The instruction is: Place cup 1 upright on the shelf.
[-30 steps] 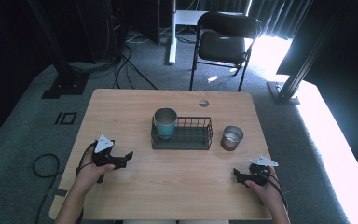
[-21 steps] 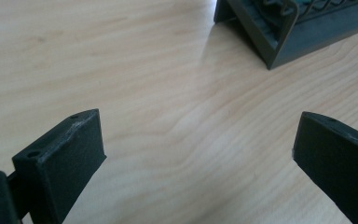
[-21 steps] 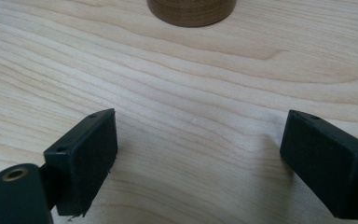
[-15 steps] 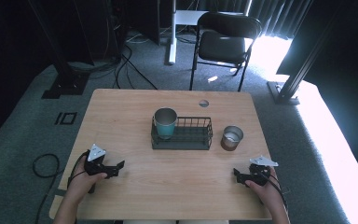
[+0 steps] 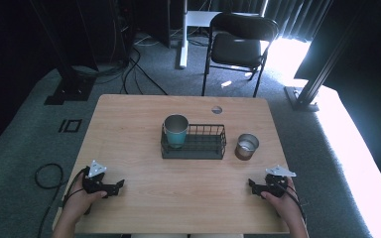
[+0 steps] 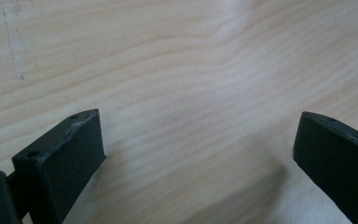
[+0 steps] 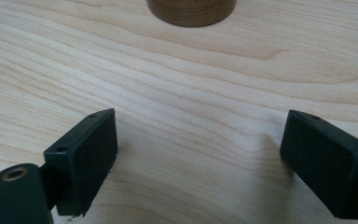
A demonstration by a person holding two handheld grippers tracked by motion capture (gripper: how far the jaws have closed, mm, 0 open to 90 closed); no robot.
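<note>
Both grippers, my left gripper (image 5: 119, 185) and right gripper (image 5: 252, 185), rest low on the table (image 5: 188, 188) with jaws spread wide, holding nothing.

The light wooden tabletop (image 5: 129, 129) stood on grey carpet (image 5: 30, 139). Beyond its far edge stood a black folding chair (image 5: 238, 47), with a white post (image 5: 183, 34) to the chair's left. Black cables (image 5: 134, 64) lay on the carpet left of the post. Bright daylight fell right of the chair, below dark curtains (image 5: 287, 15).
</note>
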